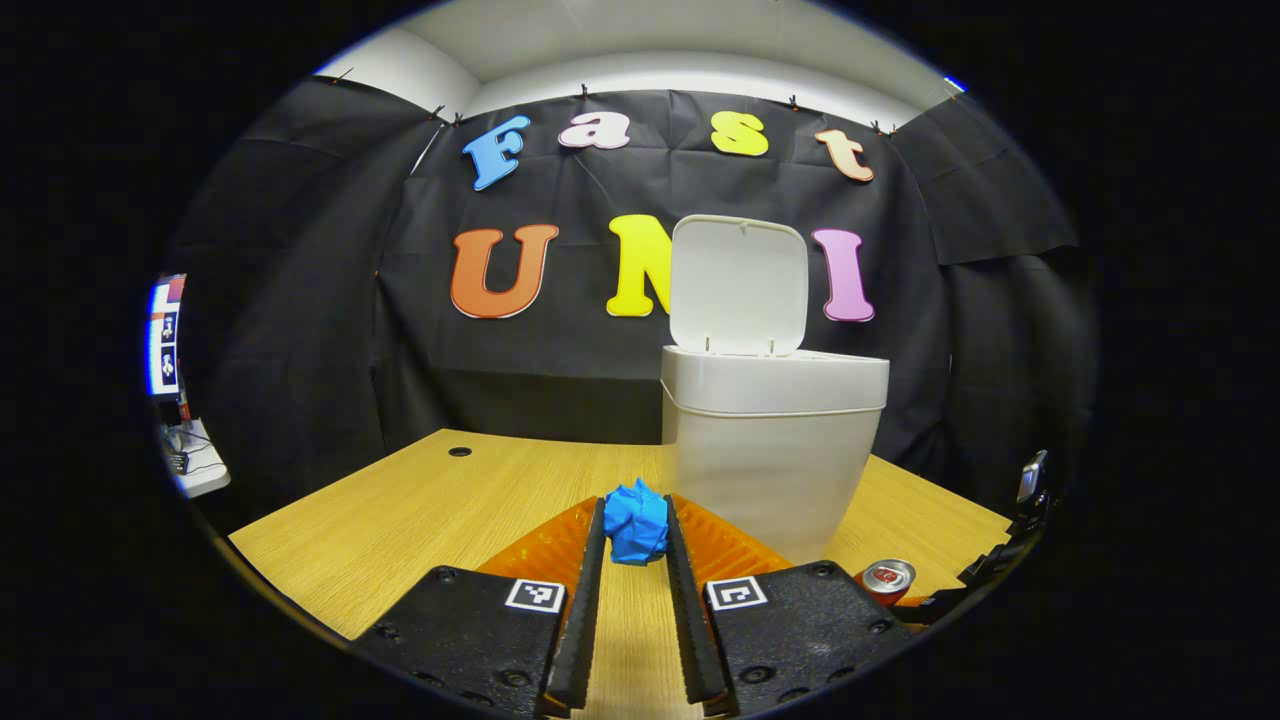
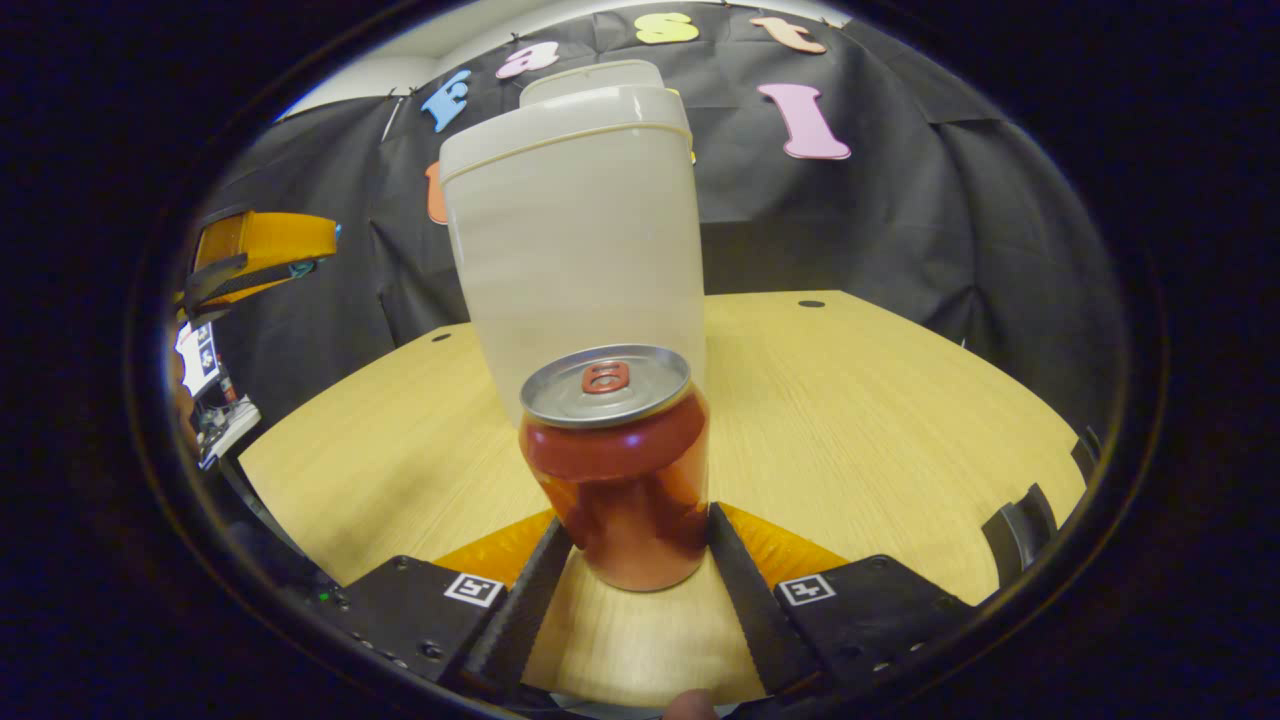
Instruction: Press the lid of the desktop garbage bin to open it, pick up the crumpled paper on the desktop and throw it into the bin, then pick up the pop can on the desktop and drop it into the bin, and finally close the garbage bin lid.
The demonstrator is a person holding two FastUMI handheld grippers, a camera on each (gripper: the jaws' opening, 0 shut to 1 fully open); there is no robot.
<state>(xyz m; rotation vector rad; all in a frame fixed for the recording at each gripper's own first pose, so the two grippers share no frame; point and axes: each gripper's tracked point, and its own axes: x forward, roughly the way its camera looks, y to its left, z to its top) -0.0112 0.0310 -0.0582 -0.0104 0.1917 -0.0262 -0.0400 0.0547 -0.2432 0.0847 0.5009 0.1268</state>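
Left tool (image 1: 636, 545) clenched on crumpled paper (image 1: 636, 520); right tool (image 2: 637, 555) grips pop can (image 2: 618, 465).
Bin (image 1: 770, 440) at 1 o'clock from paper, lid (image 1: 738, 285) up, on worktop (image 1: 420, 510).

My right gripper (image 2: 632, 545) has the pop can (image 2: 617, 470) between its fingers.

I see the can standing upright on the counter (image 2: 880, 420), a finger (image 2: 525, 590) against each side of it near the base (contact looks real on both). The garbage bin (image 2: 575, 240) rises just behind it, lid (image 2: 590, 78) raised. The other gripper (image 2: 262, 250) hangs far left.
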